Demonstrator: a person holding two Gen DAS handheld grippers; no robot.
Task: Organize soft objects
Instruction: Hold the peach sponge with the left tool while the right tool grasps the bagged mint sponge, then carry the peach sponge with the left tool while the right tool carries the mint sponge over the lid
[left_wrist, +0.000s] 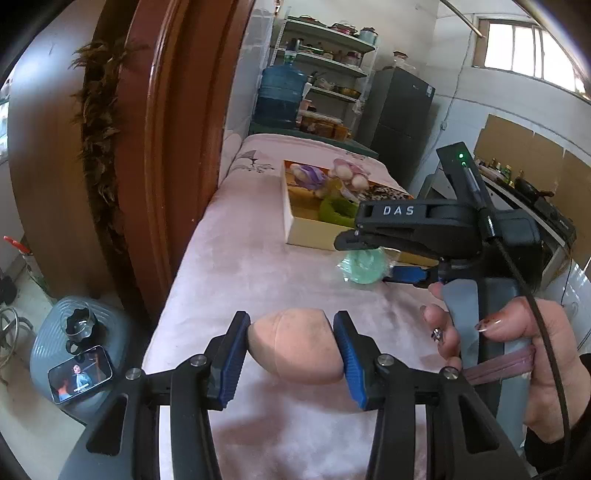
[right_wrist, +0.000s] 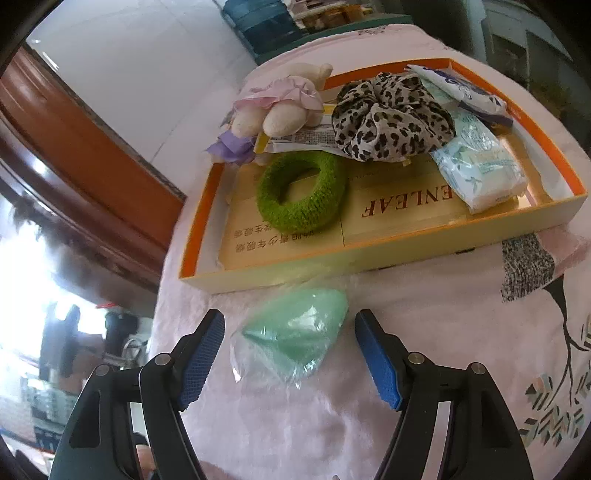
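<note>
The left hand-held gripper (left_wrist: 291, 354) is clenched on a beige sponge (left_wrist: 295, 343). The right hand-held gripper (right_wrist: 290, 354) stands released around a wrapped green sponge (right_wrist: 295, 336) on the bed (right_wrist: 424, 314), just beside the box's (right_wrist: 369, 254) near edge. Risk: the slick wrapper may slip the pads on closing.

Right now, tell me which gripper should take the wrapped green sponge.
Right. The right gripper hangs open with the green sponge between its fingers, just short of the tray. The left gripper is already shut on the beige sponge.
</note>
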